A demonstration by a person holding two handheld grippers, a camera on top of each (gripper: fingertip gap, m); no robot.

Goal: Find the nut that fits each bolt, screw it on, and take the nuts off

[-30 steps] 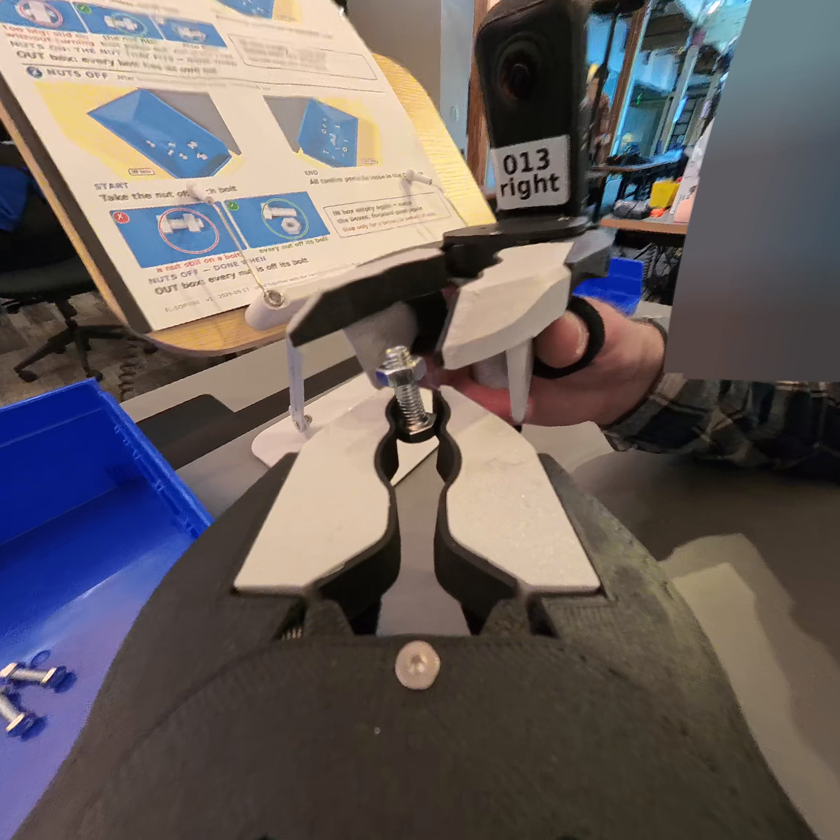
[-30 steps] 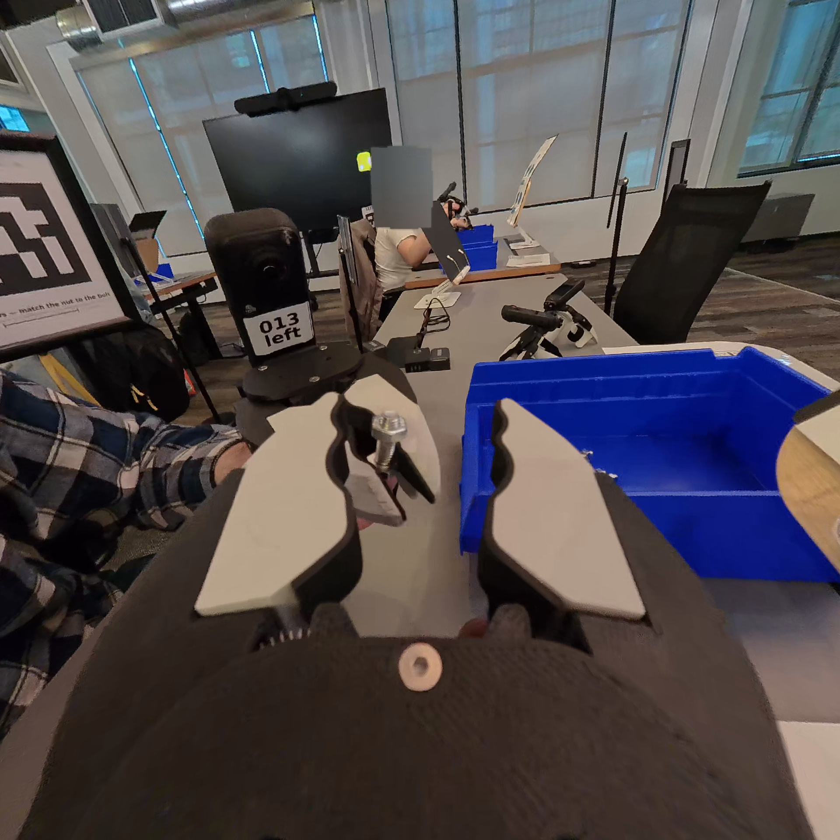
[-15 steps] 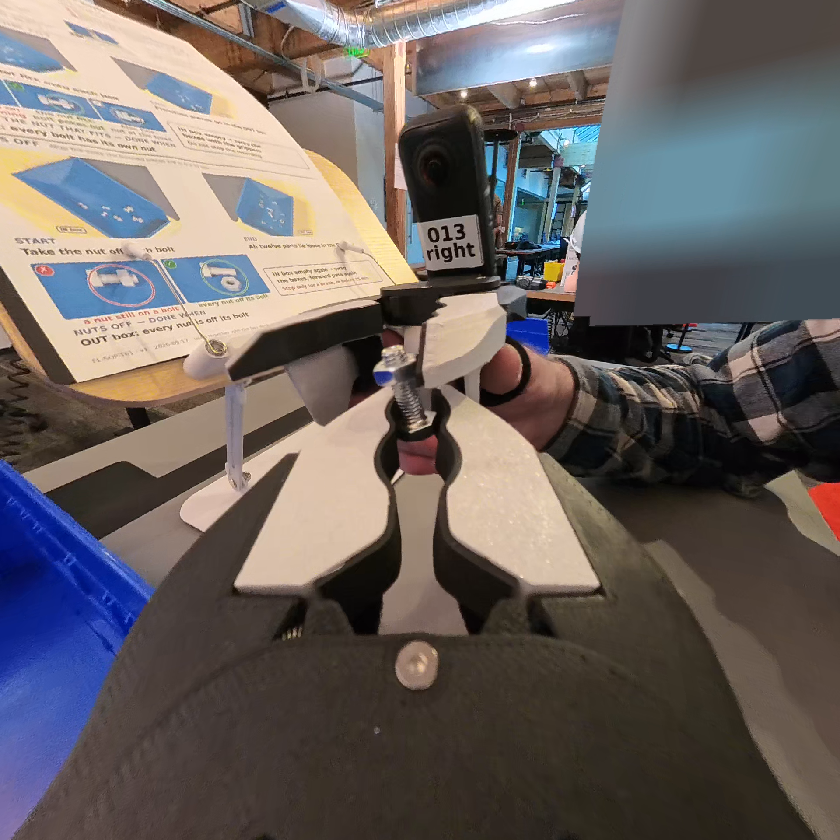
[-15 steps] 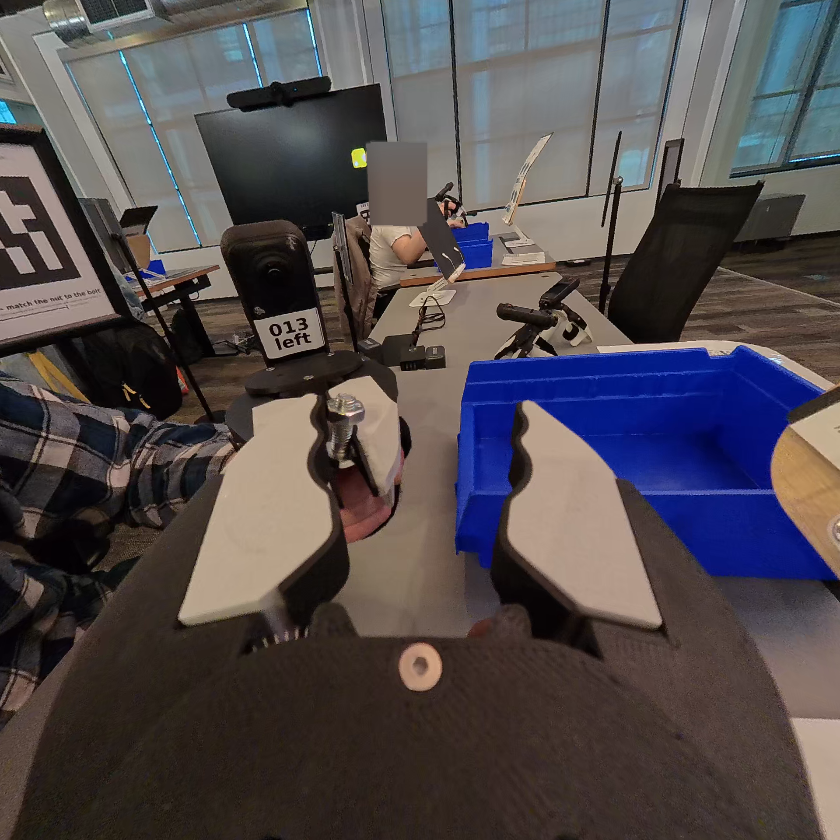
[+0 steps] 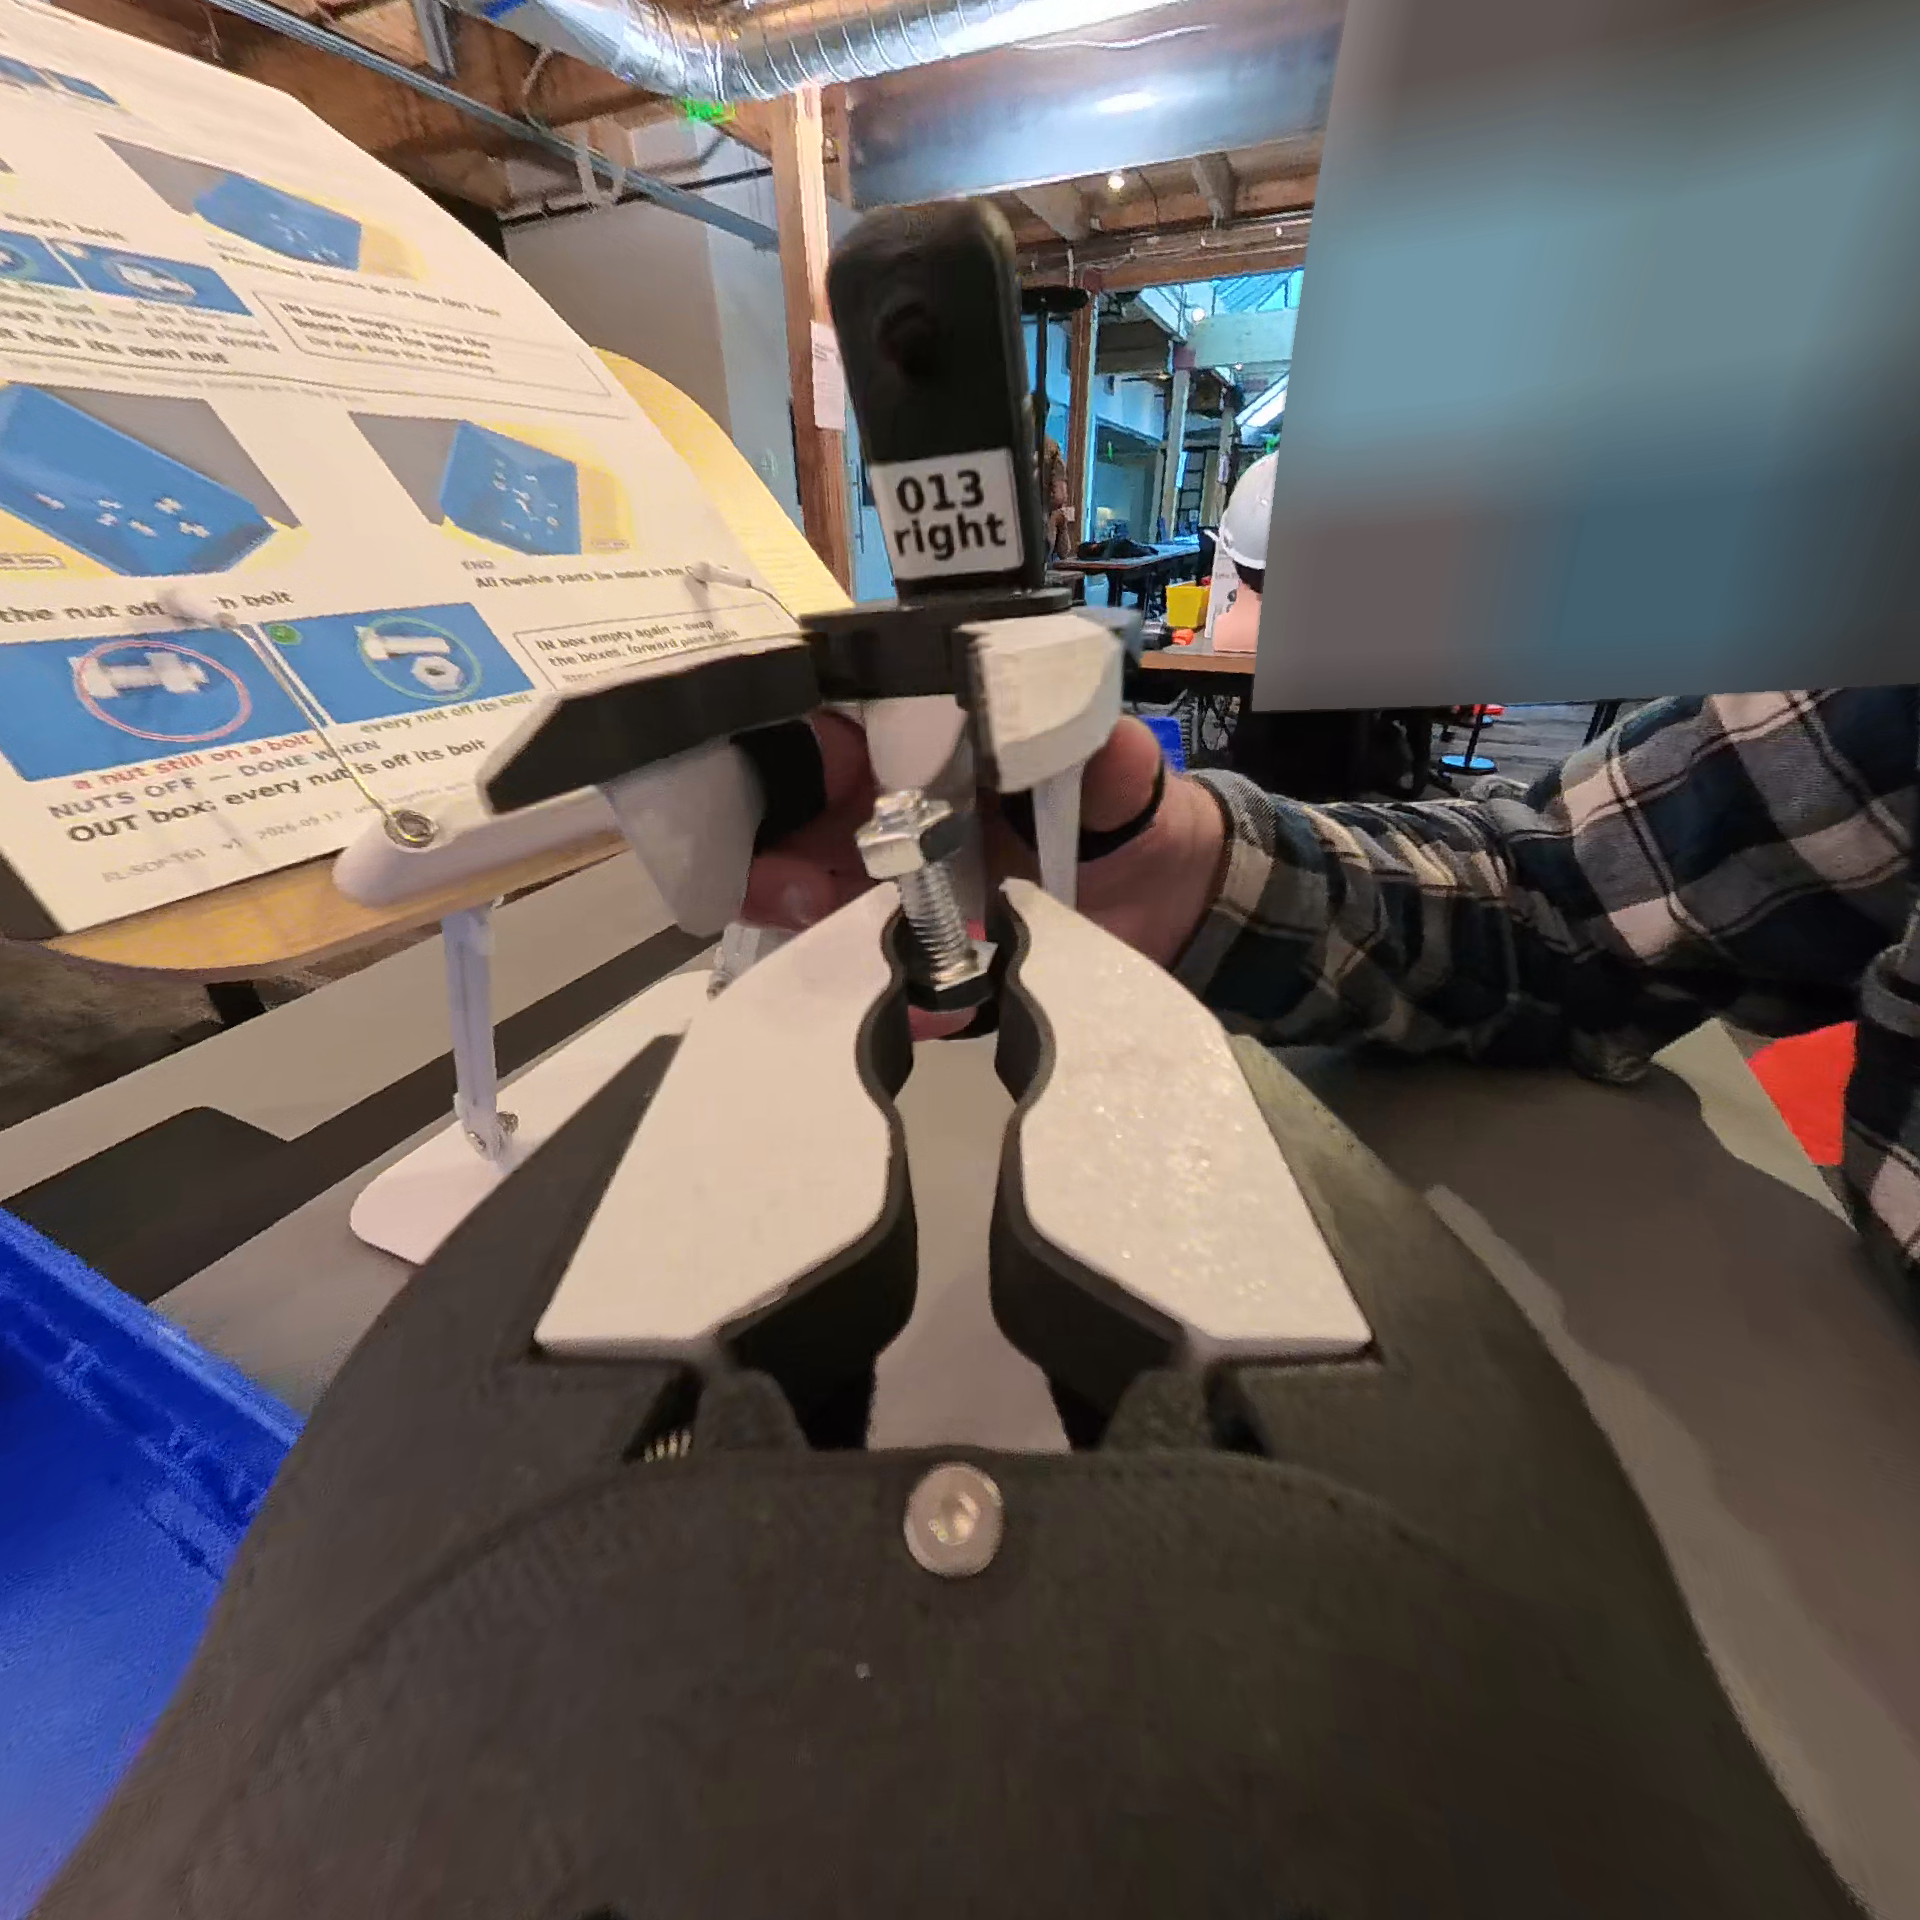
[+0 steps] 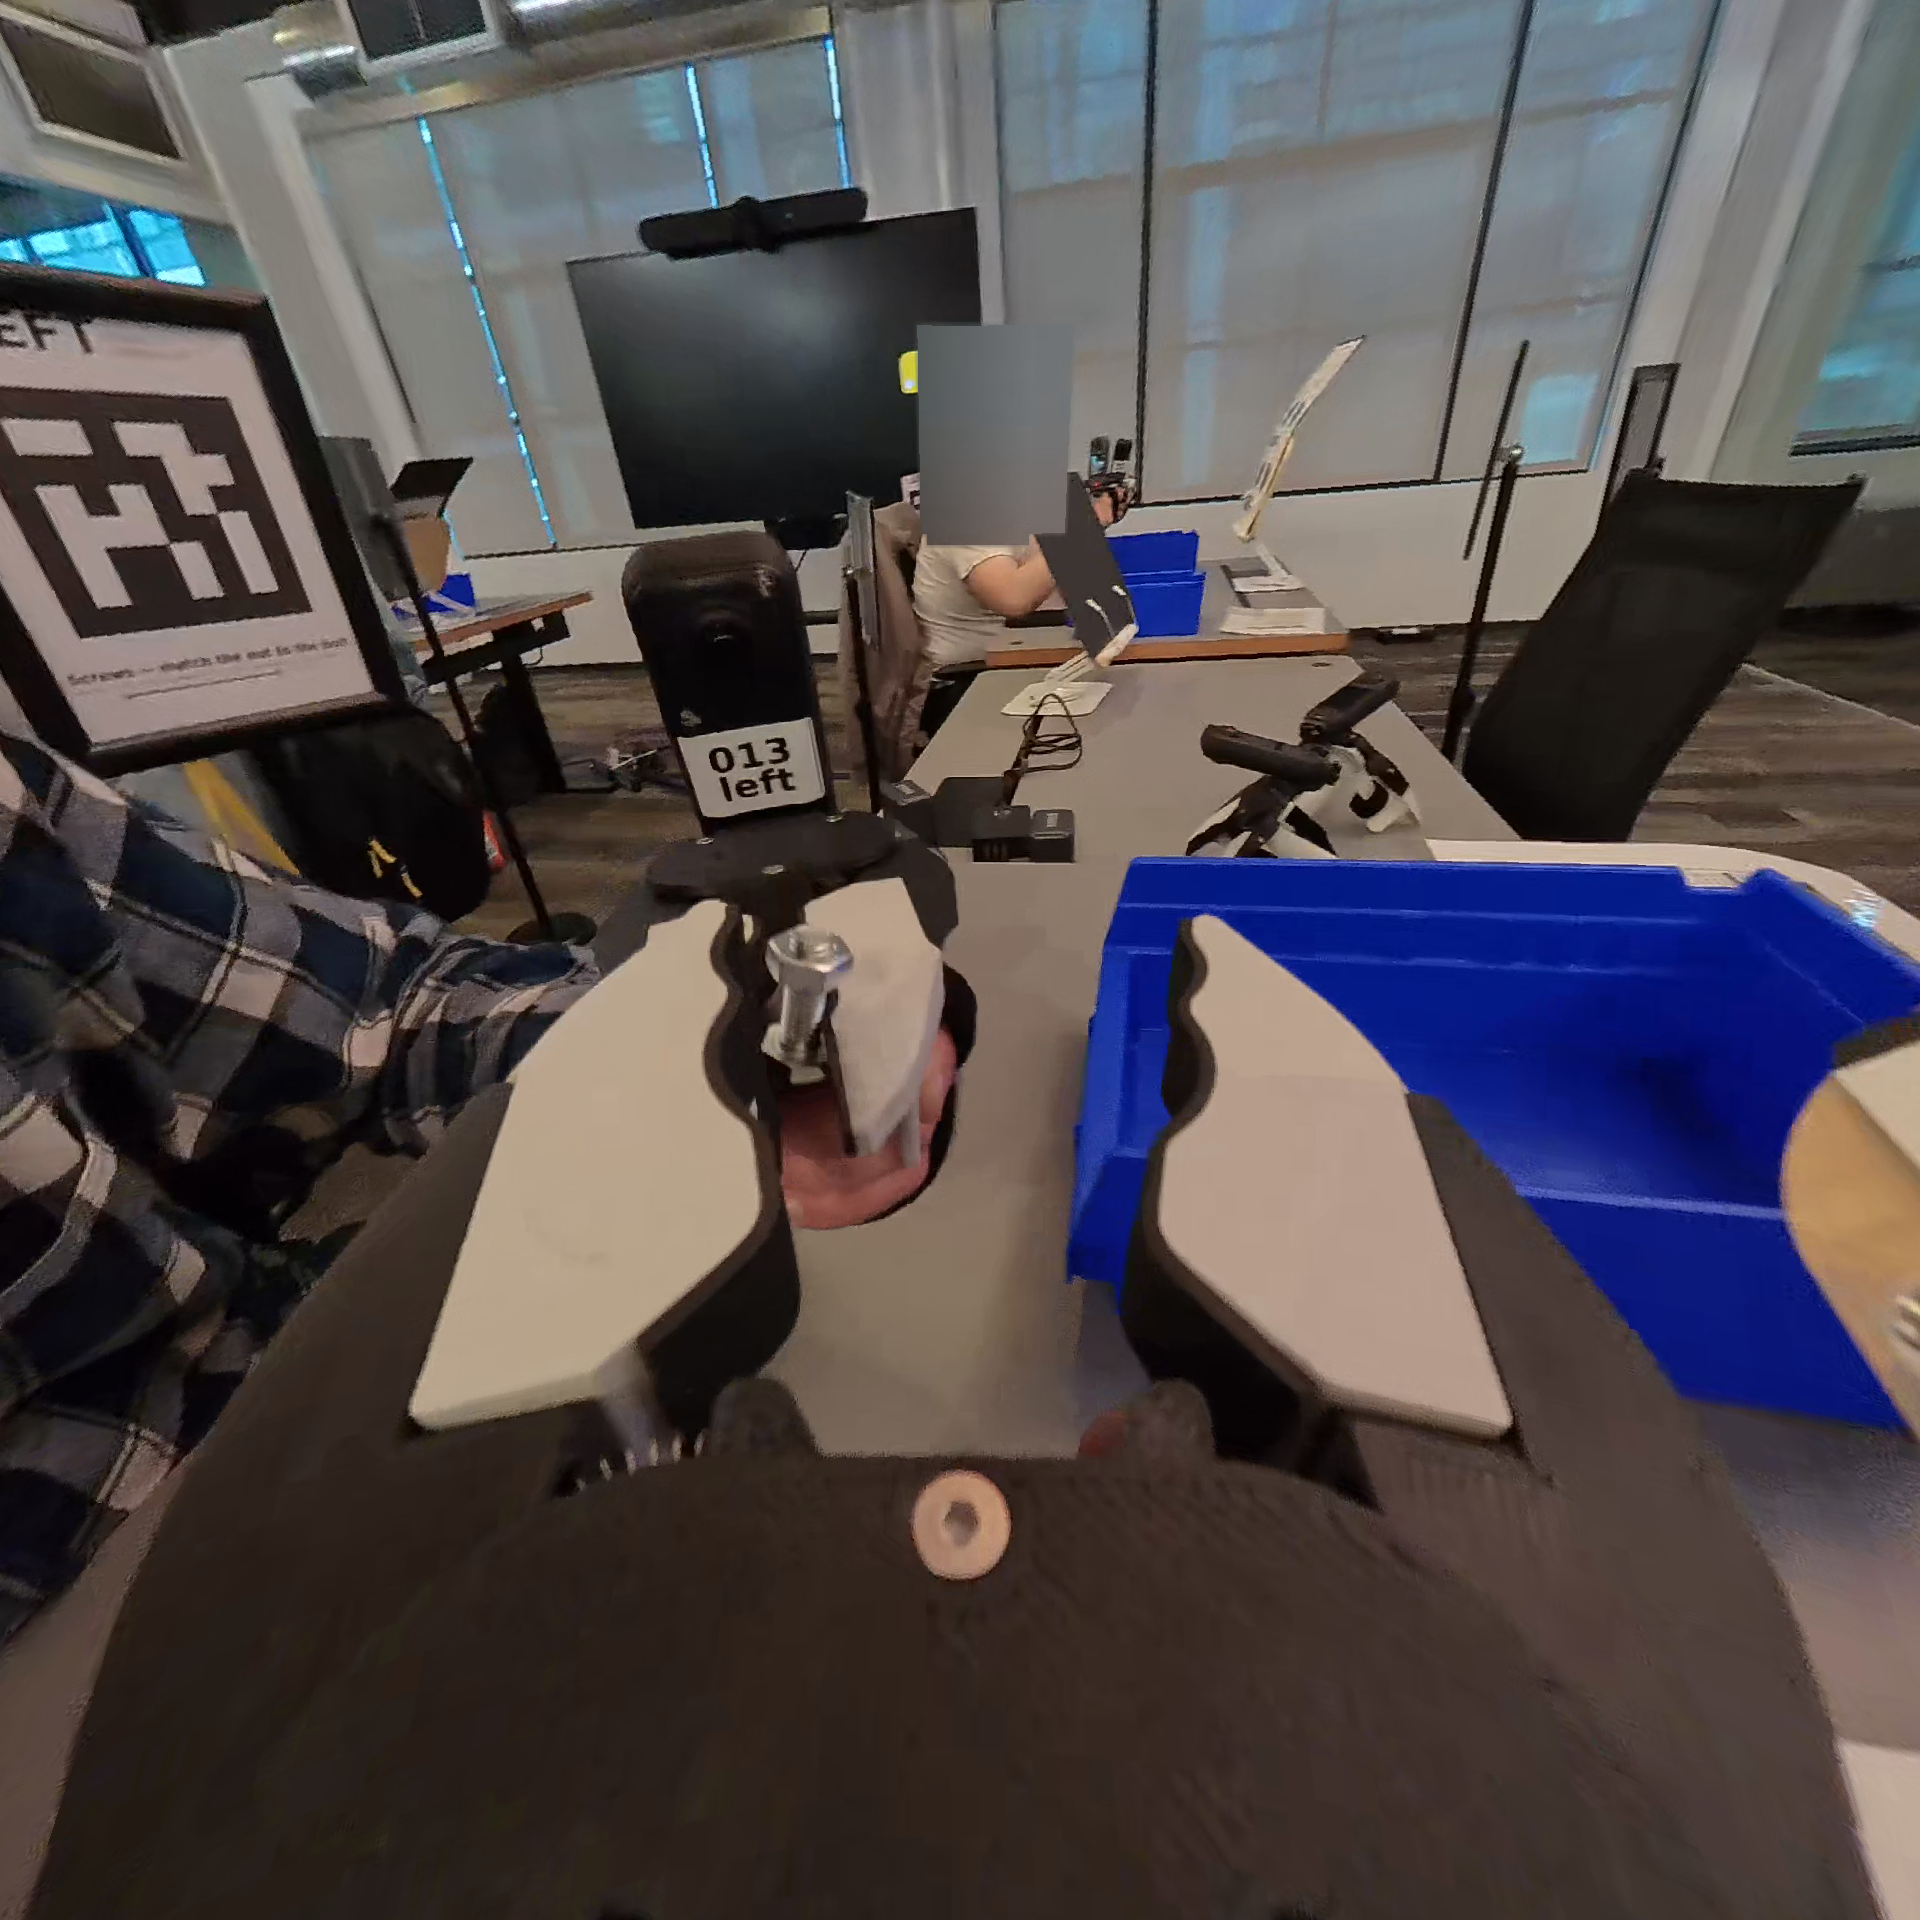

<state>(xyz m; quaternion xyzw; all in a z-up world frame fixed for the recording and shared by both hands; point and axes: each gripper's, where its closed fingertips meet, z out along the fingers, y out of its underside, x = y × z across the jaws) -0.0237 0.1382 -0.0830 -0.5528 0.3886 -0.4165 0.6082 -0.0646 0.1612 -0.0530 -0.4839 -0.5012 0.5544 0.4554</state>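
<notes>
Left tool [image 5: 951, 961] pinches the bolt's [image 5: 928, 914] head, shank upright.
Right tool [image 6: 961, 1039] spread wide, its left finger just beside the nut [image 5: 902, 842] at the bolt's top; blue bin [image 6: 1558, 1039] at 3 o'clock.

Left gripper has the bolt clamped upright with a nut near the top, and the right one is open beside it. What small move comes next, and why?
Probably shift the right gripper sideways until the nut sits between its open fingers, then close. The left gripper clamps the bolt at its head, and the nut is still threaded near the top end.
</notes>
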